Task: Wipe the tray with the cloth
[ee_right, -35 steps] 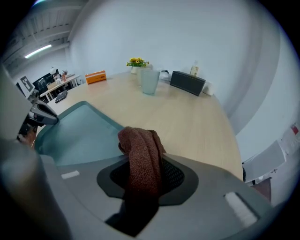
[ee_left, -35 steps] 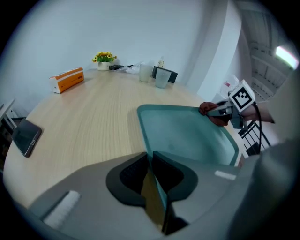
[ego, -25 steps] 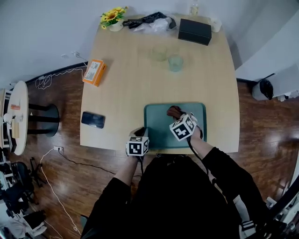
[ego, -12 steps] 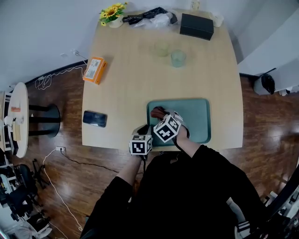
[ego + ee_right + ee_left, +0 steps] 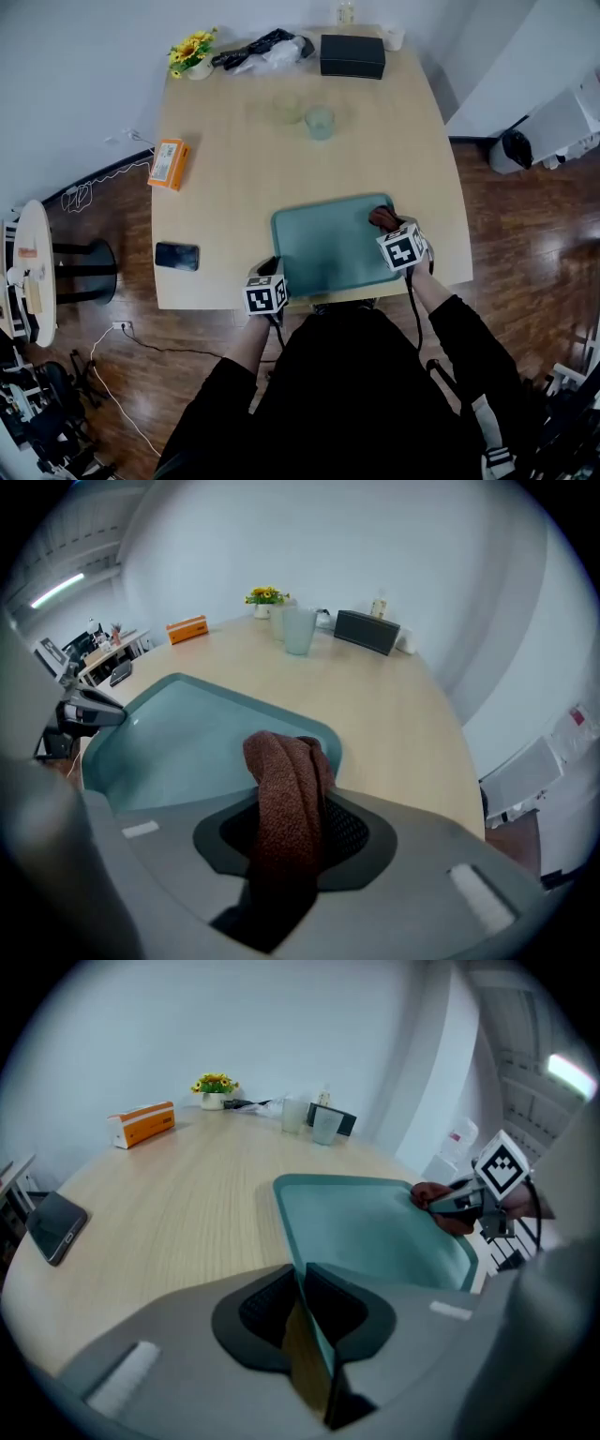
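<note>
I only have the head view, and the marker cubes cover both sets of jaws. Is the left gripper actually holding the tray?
Observer: Yes. In the left gripper view, the left gripper has its jaws closed on the rim of the tray, at its near-left corner.
Operator: And does the right one have the cloth?
Observer: Yes. The right gripper view shows the brown cloth bunched and pinched between the jaws of the right gripper. The cloth's free end pokes out over the tray's corner.
</note>
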`<state>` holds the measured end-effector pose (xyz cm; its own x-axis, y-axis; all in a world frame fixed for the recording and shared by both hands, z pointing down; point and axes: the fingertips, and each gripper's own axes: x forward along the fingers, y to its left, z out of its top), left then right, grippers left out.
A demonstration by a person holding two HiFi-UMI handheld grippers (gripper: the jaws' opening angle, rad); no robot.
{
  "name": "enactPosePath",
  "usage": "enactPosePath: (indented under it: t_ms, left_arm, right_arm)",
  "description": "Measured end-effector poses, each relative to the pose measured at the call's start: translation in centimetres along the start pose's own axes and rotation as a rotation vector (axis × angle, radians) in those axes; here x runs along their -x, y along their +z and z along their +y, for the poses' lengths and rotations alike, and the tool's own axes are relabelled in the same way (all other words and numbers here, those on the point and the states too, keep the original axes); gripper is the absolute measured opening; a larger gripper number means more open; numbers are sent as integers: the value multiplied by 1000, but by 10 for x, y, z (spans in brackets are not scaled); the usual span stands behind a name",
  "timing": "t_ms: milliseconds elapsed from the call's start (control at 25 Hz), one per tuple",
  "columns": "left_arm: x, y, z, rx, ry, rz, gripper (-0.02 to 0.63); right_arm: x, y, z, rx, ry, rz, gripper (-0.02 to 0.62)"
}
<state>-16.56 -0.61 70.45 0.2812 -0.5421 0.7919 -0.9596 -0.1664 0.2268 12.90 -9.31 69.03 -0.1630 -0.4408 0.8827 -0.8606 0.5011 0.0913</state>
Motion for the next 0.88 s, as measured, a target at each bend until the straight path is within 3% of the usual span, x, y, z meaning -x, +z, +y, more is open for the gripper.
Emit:
enactPosePath:
  t_ms: [200,440,600,720,880]
  left_arm:
    - [-1,2,-3,17,-12,-1,23]
    - [1,3,-2,42,-42,-26,21]
    - [1,4,-1,73,-84,-31,21]
    - [2,5,2,119,-112,-19,15]
    - [2,2,3,95,-92,-25,17]
  right_arm:
    - [1,9,27,6,22,-16,117]
    - [-10,51,176,334,189,-56,118]
    - [-11,74,258,481,291,-85,118]
    - [-12,80,277,470,325,-95,118]
    - [-8,65,250,439,300,-89,118]
